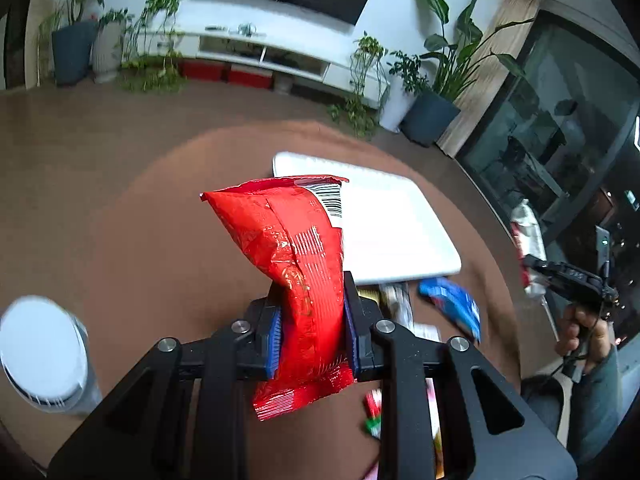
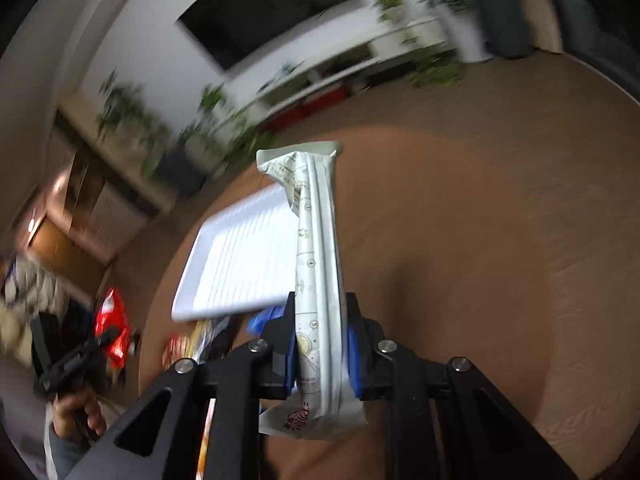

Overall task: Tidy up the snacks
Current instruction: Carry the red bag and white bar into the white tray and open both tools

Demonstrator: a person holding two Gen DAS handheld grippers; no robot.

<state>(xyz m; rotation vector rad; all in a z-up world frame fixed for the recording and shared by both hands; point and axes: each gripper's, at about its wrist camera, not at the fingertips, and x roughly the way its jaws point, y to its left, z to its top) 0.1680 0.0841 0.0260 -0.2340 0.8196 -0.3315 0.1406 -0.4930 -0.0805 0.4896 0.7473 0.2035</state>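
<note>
Two grippers lift snack packets above a round brown table (image 1: 140, 240).

Left wrist view: the left gripper (image 1: 312, 320) clamps a red packet (image 1: 296, 264), barcode showing, before a white tray (image 1: 400, 240). Right wrist view: the right gripper (image 2: 320, 352) pinches a pale packet (image 2: 316, 264), lettering unreadable.

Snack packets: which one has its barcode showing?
The red packet clamped in the left tongs; barcode at its top corner. The white packet in the right tongs shows none.
</note>
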